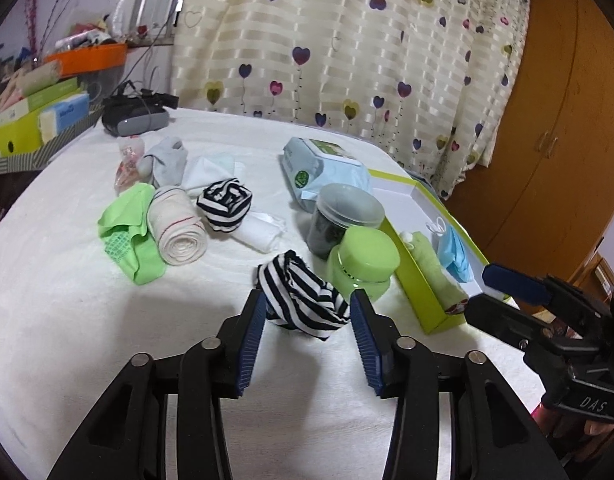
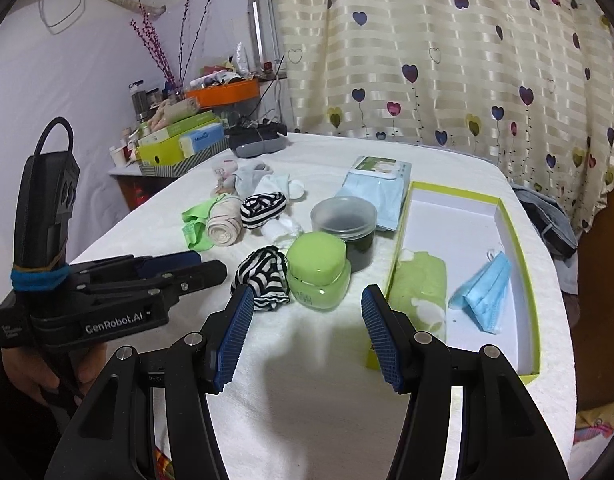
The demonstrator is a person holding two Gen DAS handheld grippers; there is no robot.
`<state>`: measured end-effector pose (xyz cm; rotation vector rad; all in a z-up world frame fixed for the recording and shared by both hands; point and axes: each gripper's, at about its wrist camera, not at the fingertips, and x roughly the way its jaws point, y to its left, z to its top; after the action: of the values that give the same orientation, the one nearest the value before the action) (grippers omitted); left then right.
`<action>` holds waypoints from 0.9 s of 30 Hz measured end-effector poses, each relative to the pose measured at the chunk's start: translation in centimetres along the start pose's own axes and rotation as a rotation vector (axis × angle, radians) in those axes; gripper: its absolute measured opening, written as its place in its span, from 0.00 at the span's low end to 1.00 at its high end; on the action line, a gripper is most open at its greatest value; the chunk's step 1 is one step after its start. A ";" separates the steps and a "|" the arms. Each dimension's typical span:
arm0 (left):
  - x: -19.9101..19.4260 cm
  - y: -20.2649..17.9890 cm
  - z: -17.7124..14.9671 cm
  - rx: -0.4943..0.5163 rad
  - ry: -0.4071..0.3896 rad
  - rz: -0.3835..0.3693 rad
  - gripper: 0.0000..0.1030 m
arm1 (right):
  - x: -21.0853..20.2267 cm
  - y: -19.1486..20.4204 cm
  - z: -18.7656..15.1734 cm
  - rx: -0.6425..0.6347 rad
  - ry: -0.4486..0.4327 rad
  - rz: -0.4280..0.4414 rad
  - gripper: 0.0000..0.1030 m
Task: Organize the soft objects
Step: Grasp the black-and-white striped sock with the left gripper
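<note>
Centrally, the striped sock bundle (image 1: 303,296) lies on the white bedcover (image 1: 67,320), left of the green jar (image 1: 363,260), between the spread, non-touching jaws of the left gripper (image 1: 309,320). Likely light, soft and compressible; pinch its bulky middle. The right gripper (image 2: 307,328) is spread, empty.

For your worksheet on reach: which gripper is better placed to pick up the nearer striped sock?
Left. The left gripper is open with the striped sock between its pads; the right gripper faces the green jar.
</note>
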<state>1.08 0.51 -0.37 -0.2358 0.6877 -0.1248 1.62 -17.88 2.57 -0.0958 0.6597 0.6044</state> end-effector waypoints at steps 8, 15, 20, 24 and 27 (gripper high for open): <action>1.7 0.6 0.2 -0.023 0.035 -0.009 0.48 | 0.4 -0.9 0.1 0.032 0.002 0.006 0.56; 4.1 0.5 0.3 -0.036 0.080 -0.001 0.50 | 1.4 -1.5 0.0 0.028 0.019 0.011 0.56; 5.7 0.5 0.3 -0.039 0.110 0.010 0.50 | 2.0 -2.0 0.0 0.036 0.032 0.003 0.56; 6.5 0.6 0.2 -0.046 0.134 0.038 0.50 | 2.4 -2.2 0.1 0.042 0.038 0.000 0.56; 6.7 0.6 0.1 -0.047 0.140 0.037 0.49 | 2.5 -2.2 0.2 0.038 0.043 -0.004 0.56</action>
<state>6.26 -0.14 -4.59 -0.2611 0.8348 -0.0902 4.50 -18.38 1.02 -0.0750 0.7120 0.5869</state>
